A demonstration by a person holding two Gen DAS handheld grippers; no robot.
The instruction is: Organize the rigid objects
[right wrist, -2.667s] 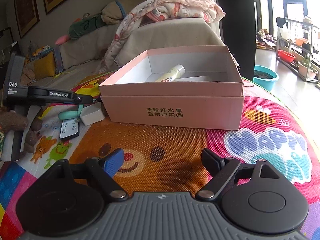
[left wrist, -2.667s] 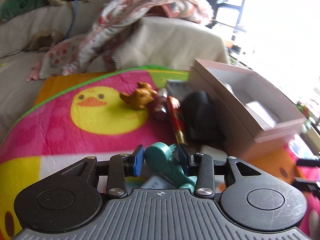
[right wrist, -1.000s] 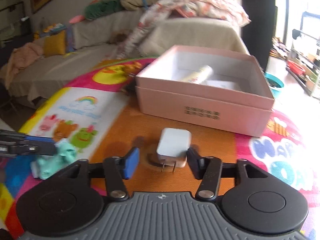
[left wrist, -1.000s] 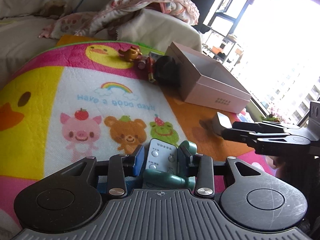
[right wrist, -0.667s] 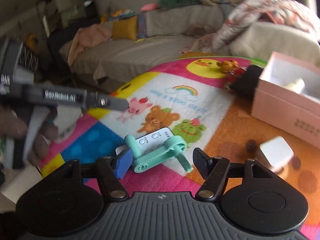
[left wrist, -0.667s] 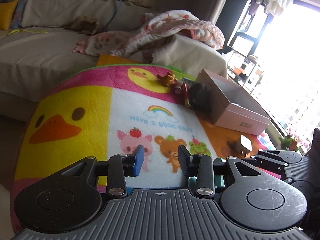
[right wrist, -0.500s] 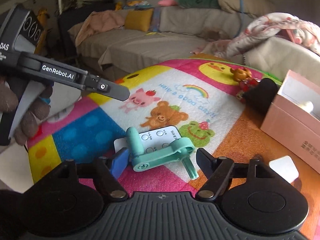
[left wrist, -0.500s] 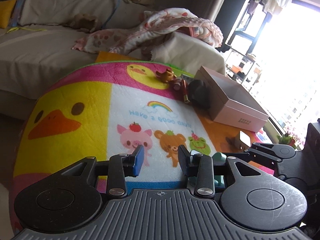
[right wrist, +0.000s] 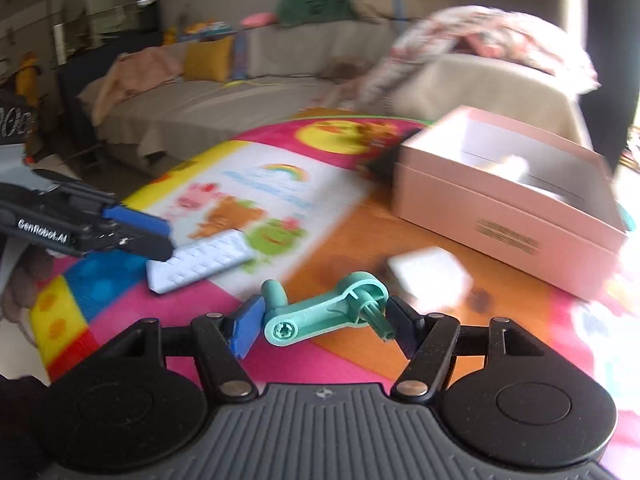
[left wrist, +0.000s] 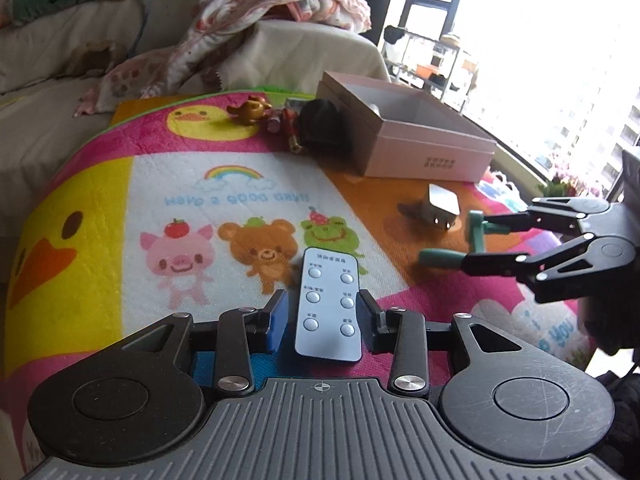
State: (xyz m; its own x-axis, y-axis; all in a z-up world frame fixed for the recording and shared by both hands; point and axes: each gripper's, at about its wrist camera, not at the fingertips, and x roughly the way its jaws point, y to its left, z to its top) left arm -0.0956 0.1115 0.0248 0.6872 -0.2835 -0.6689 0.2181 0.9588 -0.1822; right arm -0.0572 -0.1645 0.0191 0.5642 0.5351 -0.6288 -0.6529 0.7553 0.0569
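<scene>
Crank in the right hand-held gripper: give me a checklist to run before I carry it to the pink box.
1. Crank sits between the fingers of the right hand-held gripper: ok, both fingers touch it.
2. Crank is clear of the mat: cannot tell.
3. Box is open on top: ok; the contents are blurred.
4. Straight path to the box is free: not ok, the charger lies between, so go over it.
5. Left hand-held gripper is out of the way: ok, it is open around the remote, off to the side.
</scene>
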